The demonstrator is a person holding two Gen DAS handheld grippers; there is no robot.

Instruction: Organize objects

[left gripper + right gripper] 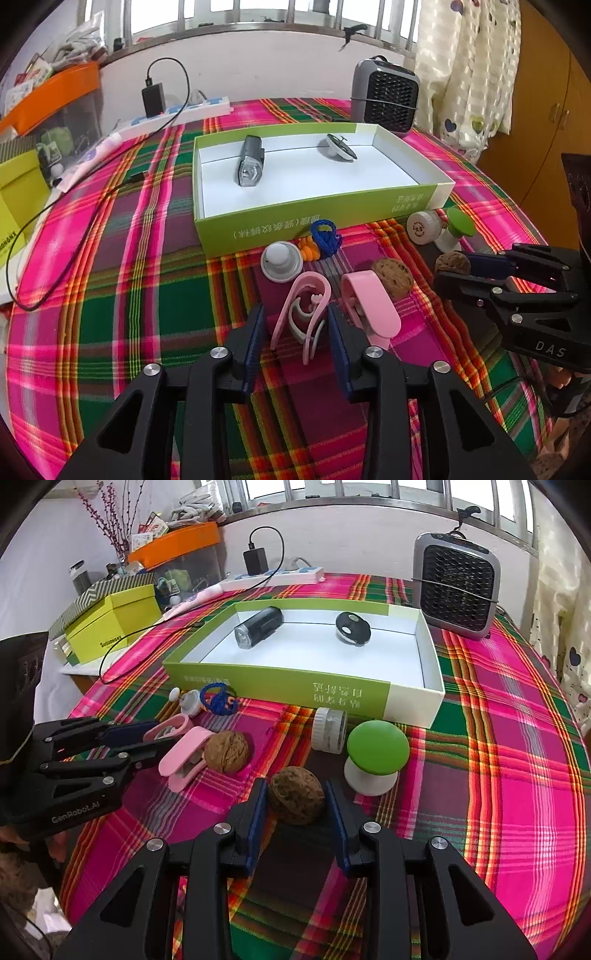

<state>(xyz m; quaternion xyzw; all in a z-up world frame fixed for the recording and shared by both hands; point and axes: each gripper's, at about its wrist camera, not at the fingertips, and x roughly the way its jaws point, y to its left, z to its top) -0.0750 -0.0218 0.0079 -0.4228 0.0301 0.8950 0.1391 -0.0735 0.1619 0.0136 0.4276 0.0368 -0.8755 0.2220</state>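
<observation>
A green and white box [314, 218] [280, 686] holds a grey bike light [249, 160] [258, 627] and a round black and white gadget [341, 147] [352, 628]. My left gripper [297, 325] [159, 738] is open around a pink clip [304, 314] on the cloth, not closed on it. A second pink clip [369, 304] [186, 762] and a walnut [393, 277] [227, 751] lie beside it. My right gripper [297, 797] [452, 267] is open around a darker walnut [297, 795]; whether the pads touch it is unclear.
In front of the box lie a blue cord with orange earplugs [323, 236] [218, 699], a white round knob [281, 261], a white jar [328, 729] and a green mushroom-shaped item [376, 755]. A grey fan heater [456, 585], power strip [280, 576] and yellow box [114, 622] stand behind.
</observation>
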